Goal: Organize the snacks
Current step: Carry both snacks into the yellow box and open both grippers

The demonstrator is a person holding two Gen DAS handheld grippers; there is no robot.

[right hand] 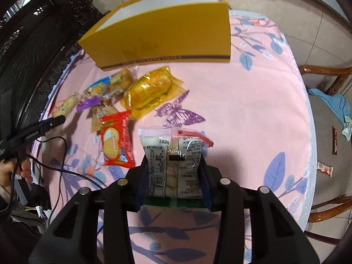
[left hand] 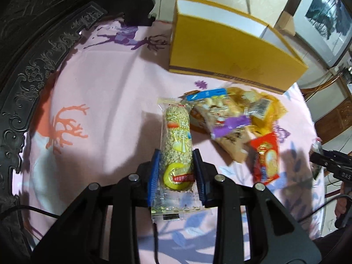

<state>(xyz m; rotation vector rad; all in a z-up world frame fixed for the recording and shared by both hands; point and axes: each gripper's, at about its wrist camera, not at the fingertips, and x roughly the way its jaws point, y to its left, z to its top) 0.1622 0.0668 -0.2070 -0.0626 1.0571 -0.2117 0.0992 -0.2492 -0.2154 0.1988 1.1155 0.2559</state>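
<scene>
Bare cloth [right hand: 253, 114] right of the snack pile [right hand: 123, 101], yellow box [right hand: 167, 35] walling the far side

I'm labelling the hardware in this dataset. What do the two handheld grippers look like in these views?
Both are matte black linkage frames with round silver pivot pins. The left gripper carries bright blue ribbed pads inside its fingers; the right gripper has darker navy pads. A thin black cable trails from the left unit over the cloth, and pale lettering runs along its side, too blurred to read.

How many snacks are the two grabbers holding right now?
2. A sesame stick is clamped in the left gripper, and a white printed packet in the right gripper. Other snacks lie loose, unheld.
</scene>
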